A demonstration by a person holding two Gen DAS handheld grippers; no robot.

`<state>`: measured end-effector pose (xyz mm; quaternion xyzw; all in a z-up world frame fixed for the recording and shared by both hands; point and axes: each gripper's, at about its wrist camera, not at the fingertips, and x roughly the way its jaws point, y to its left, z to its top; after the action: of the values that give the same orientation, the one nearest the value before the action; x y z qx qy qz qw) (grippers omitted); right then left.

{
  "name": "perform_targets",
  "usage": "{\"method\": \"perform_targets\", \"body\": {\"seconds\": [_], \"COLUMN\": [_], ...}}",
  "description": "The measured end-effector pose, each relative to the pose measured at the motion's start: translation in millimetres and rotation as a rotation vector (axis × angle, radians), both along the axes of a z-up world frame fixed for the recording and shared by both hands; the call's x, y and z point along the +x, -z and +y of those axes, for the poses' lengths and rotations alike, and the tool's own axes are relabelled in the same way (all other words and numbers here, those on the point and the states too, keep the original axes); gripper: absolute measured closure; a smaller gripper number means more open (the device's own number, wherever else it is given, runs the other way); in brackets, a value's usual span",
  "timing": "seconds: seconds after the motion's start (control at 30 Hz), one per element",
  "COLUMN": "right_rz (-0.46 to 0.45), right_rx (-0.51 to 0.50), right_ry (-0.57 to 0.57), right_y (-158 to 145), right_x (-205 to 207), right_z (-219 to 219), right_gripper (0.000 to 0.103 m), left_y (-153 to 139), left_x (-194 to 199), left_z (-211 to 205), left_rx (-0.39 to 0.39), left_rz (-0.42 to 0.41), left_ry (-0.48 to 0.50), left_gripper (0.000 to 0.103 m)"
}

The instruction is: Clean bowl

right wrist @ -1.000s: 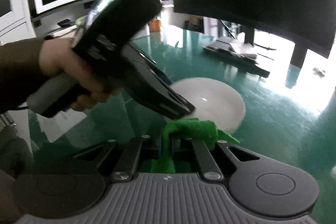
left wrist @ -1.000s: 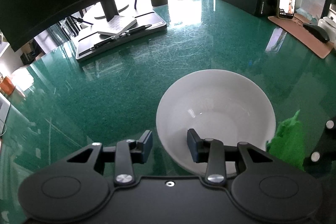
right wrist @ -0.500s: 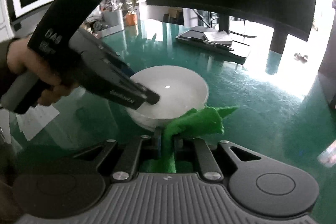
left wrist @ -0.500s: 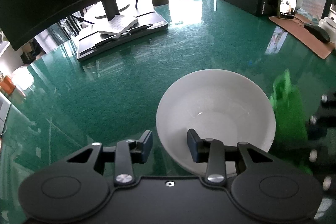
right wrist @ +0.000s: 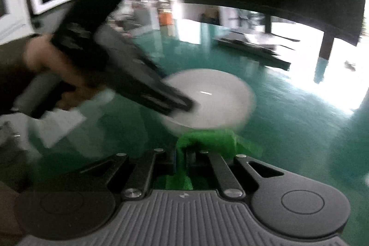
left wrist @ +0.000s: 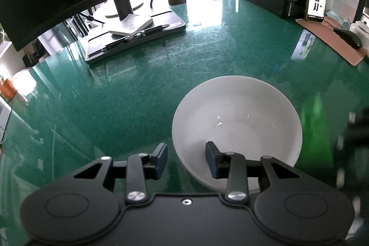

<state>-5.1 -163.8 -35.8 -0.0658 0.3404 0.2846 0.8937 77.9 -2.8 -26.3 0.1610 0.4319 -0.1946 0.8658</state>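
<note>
The bowl (left wrist: 237, 121) sits on the green table (left wrist: 138, 93), its near rim between the left gripper (left wrist: 186, 159)'s fingers, which straddle it; I cannot tell if the pads press. The right gripper (right wrist: 182, 159), clamped on a green cloth (right wrist: 207, 141), has just tightened slightly and sits just short of the bowl's side, angled down toward it. Next, I judge, the cloth goes up over the rim.

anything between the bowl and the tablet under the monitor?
Nothing. In the left wrist view, the stretch from the white bowl to the tablet is bare green tabletop, only scratches and glare.
</note>
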Motion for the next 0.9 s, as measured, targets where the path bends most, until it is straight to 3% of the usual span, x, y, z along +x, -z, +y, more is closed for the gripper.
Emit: {"method": "perform_targets", "body": {"seconds": [0.07,0.17,0.27,0.4,0.63,0.67,0.7,0.77,0.9], "right_rz": [0.000,0.014,0.027,0.049,0.073,0.075,0.076,0.077,0.073], "right_rx": [0.019,0.044,0.039,0.059,0.088,0.090,0.092,0.098,0.112], "right_ry": [0.079,0.081,0.052,0.016,-0.072,-0.087,-0.101,-0.128,-0.144], "right_y": [0.1,0.4,5.5,11.6,11.9,11.1,10.7,10.0,8.6], "right_x": [6.7,6.9,3.2,-6.8,-24.3,-26.7,-28.7,-31.2,-28.7], "right_z": [-16.1,-23.3,-18.8,-12.4,6.2,10.0,13.8,19.4,25.1], "right_gripper": [0.095,0.095,0.095,0.095,0.093,0.093,0.093,0.093,0.093], "left_y": [-0.7,-3.5,-10.1,-17.3,-8.1,-4.9,-3.9,-4.5,-5.8], "left_x": [-5.3,-7.5,-1.7,10.1,31.2,33.4,33.7,33.3,24.9], "left_z": [-1.6,-2.4,-0.1,-3.8,-37.0,-39.3,-39.3,-34.7,-22.8], "left_rx": [0.013,0.041,0.037,0.044,0.127,0.117,0.110,0.074,0.071], "left_rz": [-0.002,-0.007,-0.018,-0.011,0.007,0.022,0.029,0.064,0.067], "left_ry": [0.024,0.051,0.049,0.099,0.193,0.199,0.201,0.189,0.171], "left_gripper": [0.066,0.065,0.056,0.036,0.034,0.036,0.052,0.067,0.078]}}
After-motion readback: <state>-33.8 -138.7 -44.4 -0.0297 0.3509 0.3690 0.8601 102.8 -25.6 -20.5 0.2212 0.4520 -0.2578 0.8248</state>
